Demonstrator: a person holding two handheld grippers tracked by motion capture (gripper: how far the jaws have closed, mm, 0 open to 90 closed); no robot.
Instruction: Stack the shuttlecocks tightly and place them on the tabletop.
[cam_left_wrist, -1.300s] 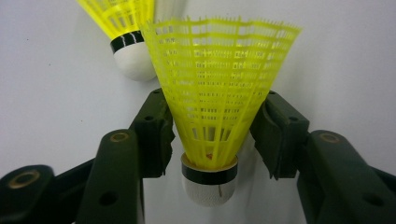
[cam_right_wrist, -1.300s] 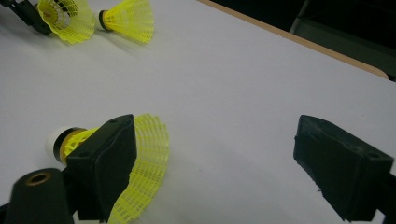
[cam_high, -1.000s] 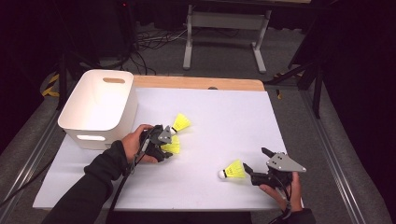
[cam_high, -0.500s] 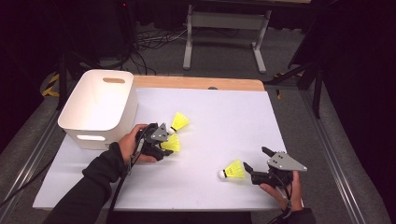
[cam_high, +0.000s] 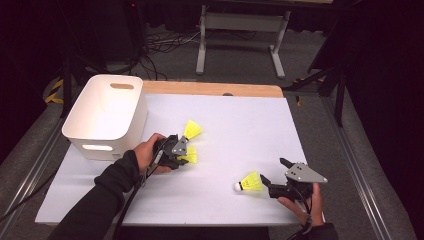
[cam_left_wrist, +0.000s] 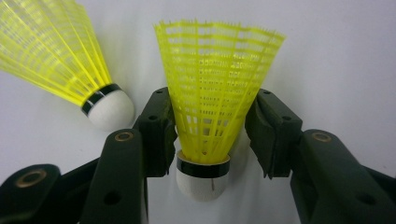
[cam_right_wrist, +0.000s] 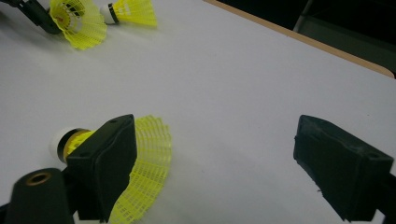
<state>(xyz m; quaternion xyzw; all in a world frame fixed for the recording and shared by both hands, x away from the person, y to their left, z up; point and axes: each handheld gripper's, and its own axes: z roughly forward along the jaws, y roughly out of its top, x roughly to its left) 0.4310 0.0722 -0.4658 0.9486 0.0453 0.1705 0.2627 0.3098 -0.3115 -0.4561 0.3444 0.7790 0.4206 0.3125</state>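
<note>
Three yellow shuttlecocks lie on the counter (cam_high: 240, 130), beside one white bin (cam_high: 107, 115). The left claw (cam_left_wrist: 212, 126), just closing, brackets one shuttlecock (cam_left_wrist: 210, 102); contact appears partial. A second (cam_left_wrist: 70, 56) lies adjacent. The right claw (cam_right_wrist: 224, 163) stands wide open beside the third (cam_right_wrist: 140, 163).

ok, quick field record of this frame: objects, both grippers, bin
surface: white table top
bin: white plastic bin with handle cutouts, far left; nothing seen inside
shuttlecocks: three, yellow with white cork tips
left gripper: jaws have just been closing around the skirt of shuttlecock A; left pad touching it, small gap at the right pad
shuttlecock B: lying just beside A, untouched
right gripper: jaws wide open, nothing between them
shuttlecock C: on its side by the right gripper, outside its left jaw
</note>
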